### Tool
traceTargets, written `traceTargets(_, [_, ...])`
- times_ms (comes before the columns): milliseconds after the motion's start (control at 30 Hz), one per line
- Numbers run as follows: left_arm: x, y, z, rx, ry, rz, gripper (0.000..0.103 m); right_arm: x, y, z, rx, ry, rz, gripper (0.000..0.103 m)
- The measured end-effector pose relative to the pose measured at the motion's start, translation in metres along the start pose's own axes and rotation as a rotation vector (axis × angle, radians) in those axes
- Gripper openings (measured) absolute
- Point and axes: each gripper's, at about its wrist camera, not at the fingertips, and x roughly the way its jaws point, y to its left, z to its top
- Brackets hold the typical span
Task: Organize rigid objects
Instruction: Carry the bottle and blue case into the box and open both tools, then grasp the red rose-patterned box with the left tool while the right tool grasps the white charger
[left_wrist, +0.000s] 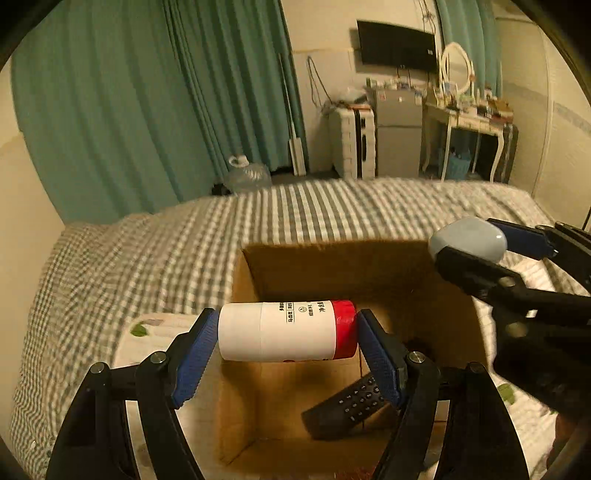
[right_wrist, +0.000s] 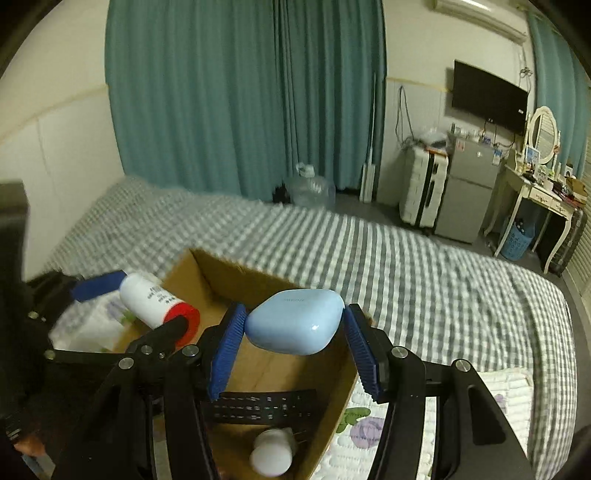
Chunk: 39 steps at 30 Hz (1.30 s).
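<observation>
Left gripper (left_wrist: 286, 332) clamps bottle (left_wrist: 284, 330) endwise; right gripper (right_wrist: 293, 328) pinches rounded case (right_wrist: 293, 321). Both above box (left_wrist: 255, 269). Risk: case slips, grippers collide.

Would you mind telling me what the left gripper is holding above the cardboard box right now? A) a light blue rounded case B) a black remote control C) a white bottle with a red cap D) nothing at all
C: the left gripper is clamped on the white bottle with a red cap, held sideways over the cardboard box, while the remote control lies inside it.
</observation>
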Motion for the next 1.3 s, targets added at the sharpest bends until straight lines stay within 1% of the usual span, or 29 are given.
traceTargets(67, [0.015,-0.004,-0.007,0.009,0.024,-0.007,0.076,0.021,-0.002,-0.009,0.006,0.036,-0.001,0.055])
traceTargets(133, [0.025,-0.008,-0.016,0.022,0.042,-0.018,0.076,0.03,-0.004,-0.018,0.016,0.042,0.02,0.055])
traceTargets(233, [0.031,-0.012,-0.024,0.031,0.07,-0.036,0.078,0.038,-0.006,-0.022,0.029,0.05,0.018,0.056])
traceTargets(267, [0.029,-0.012,-0.024,0.026,0.061,-0.023,0.079,0.038,-0.007,-0.022,0.036,0.053,0.022,0.062])
traceTargets(300, [0.023,-0.011,-0.023,0.019,0.041,-0.012,0.079,0.035,-0.009,-0.021,0.043,0.045,0.014,0.076])
traceTargets(333, [0.017,-0.009,-0.022,0.016,0.032,-0.015,0.079,0.03,-0.01,-0.02,0.049,0.028,-0.007,0.082])
traceTargets(367, [0.012,-0.008,-0.021,0.013,0.03,-0.019,0.079,0.021,-0.013,-0.019,0.051,0.013,-0.025,0.084])
traceTargets(467, [-0.012,-0.001,-0.015,-0.001,0.02,-0.006,0.079,-0.008,-0.021,-0.013,0.051,-0.012,-0.064,0.086])
traceTargets(567, [-0.046,0.007,-0.013,-0.019,-0.022,-0.001,0.08,-0.048,-0.023,-0.009,0.045,-0.042,-0.101,0.095])
traceTargets(633, [-0.072,0.012,-0.014,-0.027,-0.047,0.002,0.08,-0.078,-0.02,-0.01,0.038,-0.069,-0.122,0.098])
traceTargets(700, [-0.094,0.016,-0.019,-0.029,-0.069,0.008,0.08,-0.103,-0.016,-0.014,0.035,-0.075,-0.131,0.102])
traceTargets(767, [-0.115,0.02,-0.028,-0.045,-0.092,0.016,0.08,-0.126,-0.01,-0.022,0.035,-0.078,-0.137,0.103])
traceTargets(800, [-0.126,0.023,-0.036,-0.063,-0.1,0.008,0.08,-0.136,-0.007,-0.027,0.032,-0.075,-0.138,0.103])
traceTargets(867, [-0.137,0.028,-0.047,-0.098,-0.099,-0.014,0.08,-0.151,0.002,-0.043,0.03,-0.065,-0.145,0.103])
traceTargets(900, [-0.142,0.03,-0.058,-0.119,-0.1,-0.035,0.08,-0.154,0.005,-0.051,0.033,-0.057,-0.144,0.103])
traceTargets(933, [-0.145,0.031,-0.065,-0.13,-0.101,-0.041,0.08,-0.157,0.006,-0.062,0.042,-0.047,-0.139,0.103])
traceTargets(1000, [-0.145,0.031,-0.082,-0.157,-0.096,-0.043,0.08,-0.155,0.009,-0.082,0.065,-0.018,-0.123,0.103])
traceTargets(1100, [-0.133,0.028,-0.108,-0.188,-0.069,-0.045,0.08,-0.142,0.014,-0.114,0.086,0.026,-0.104,0.103])
traceTargets(1233, [-0.097,0.016,-0.139,-0.158,0.008,-0.032,0.08,-0.102,0.019,-0.147,0.08,0.115,-0.083,0.103])
traceTargets(1300, [-0.076,0.011,-0.15,-0.151,0.058,-0.042,0.08,-0.082,0.022,-0.159,0.077,0.145,-0.08,0.103])
